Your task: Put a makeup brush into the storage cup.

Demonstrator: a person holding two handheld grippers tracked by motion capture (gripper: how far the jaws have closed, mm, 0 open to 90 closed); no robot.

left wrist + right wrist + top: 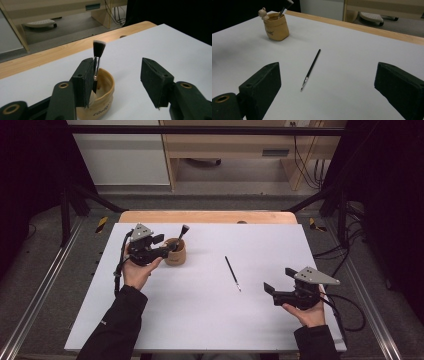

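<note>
Plainly, the left tool (162,249) stood spread beside the tan cup (101,100), nothing pinched; the thick brush (98,53) leaned upright inside the cup, right against one pad. A careless sideways pull could have caught the handle and tipped the light cup over. The right tool (272,292) hung wide apart near the thin brush (232,273) lying flat on the white table (200,320); a shallow pinch might only have rolled it away.

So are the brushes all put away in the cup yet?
Halfway, it seems. The big brush already stands in the cup. The left gripper is open beside it, jaws just opening, nothing between them. The thin brush lies on the table, and the open right gripper points at it.
</note>
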